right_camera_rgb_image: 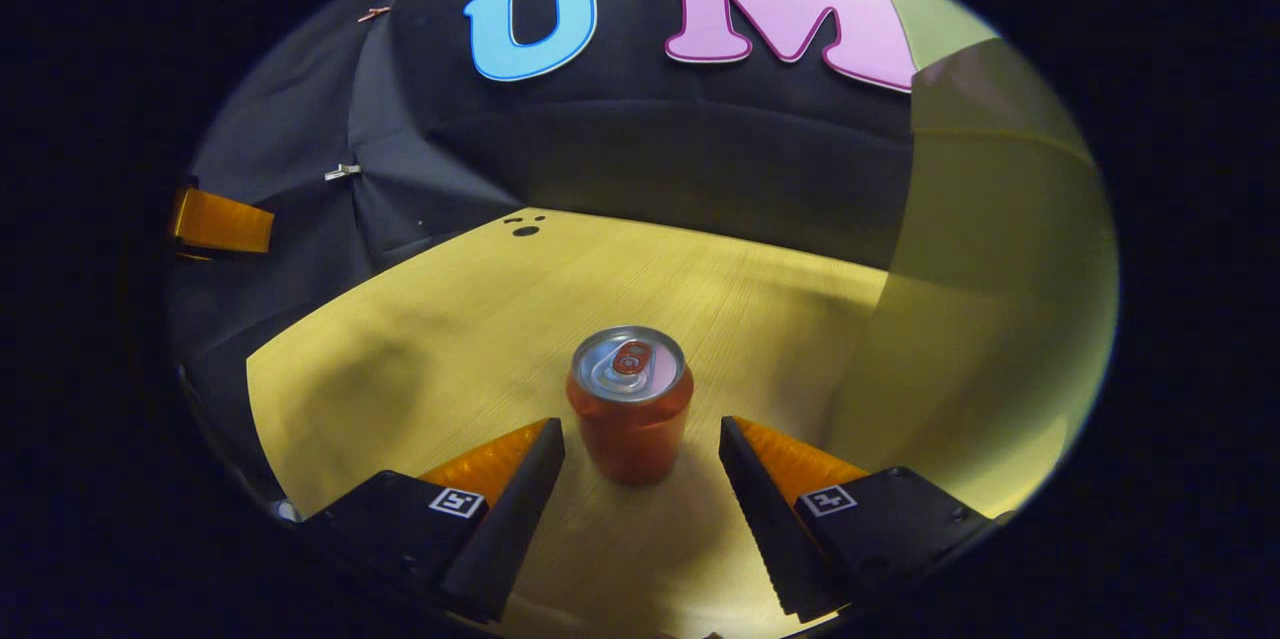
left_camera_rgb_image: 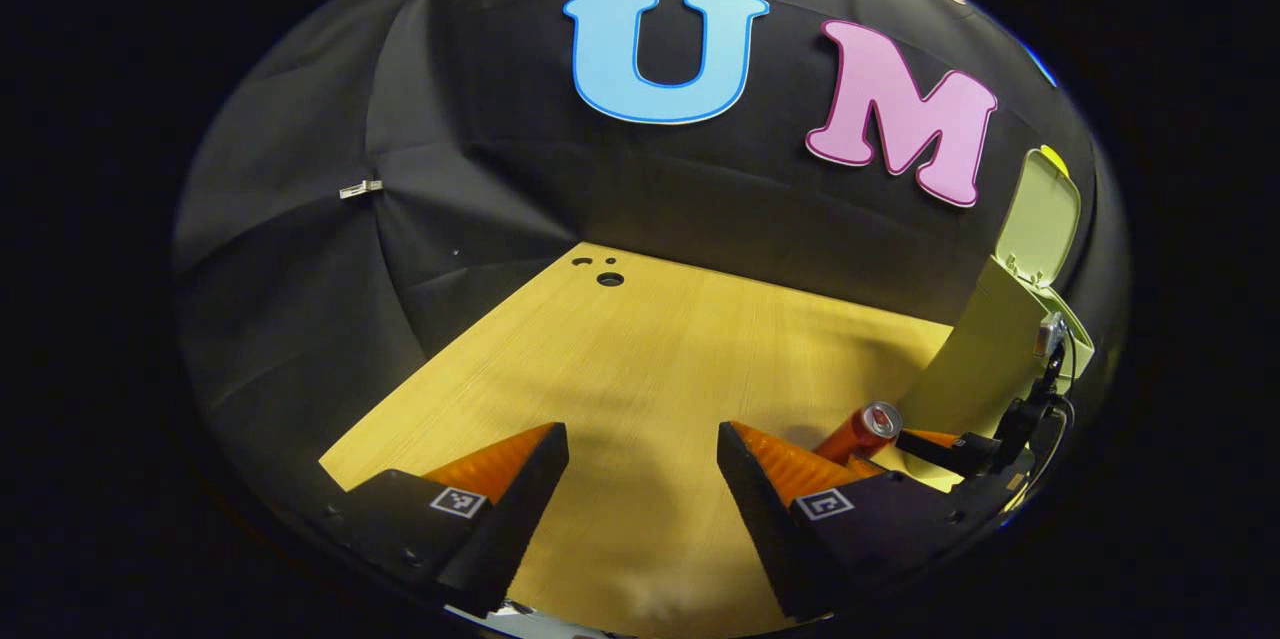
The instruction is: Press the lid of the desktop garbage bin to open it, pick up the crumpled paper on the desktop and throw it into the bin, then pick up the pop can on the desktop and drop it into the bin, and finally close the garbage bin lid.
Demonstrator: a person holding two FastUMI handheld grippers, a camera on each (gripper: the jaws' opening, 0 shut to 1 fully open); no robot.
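Note:
A red pop can (right_camera_rgb_image: pixel 630 409) stands upright on the wooden desktop (right_camera_rgb_image: pixel 450 339), just ahead of my right gripper (right_camera_rgb_image: pixel 640 444). That gripper is open, a finger on each side of the can and not touching it. The pale green bin (right_camera_rgb_image: pixel 990 299) rises close on the right. In the left gripper view the bin (left_camera_rgb_image: pixel 985 359) stands at the far right with its lid (left_camera_rgb_image: pixel 1040 219) flipped up. The can (left_camera_rgb_image: pixel 858 432) shows beside it, with the right gripper (left_camera_rgb_image: pixel 925 447) reaching toward it. My left gripper (left_camera_rgb_image: pixel 642 444) is open over bare desktop (left_camera_rgb_image: pixel 640 359).
The black cloth wall closes the desktop off at the back and left. Small round holes (left_camera_rgb_image: pixel 600 272) sit in the desk's far corner. An orange block (right_camera_rgb_image: pixel 220 221) juts in at the left edge of the right gripper view.

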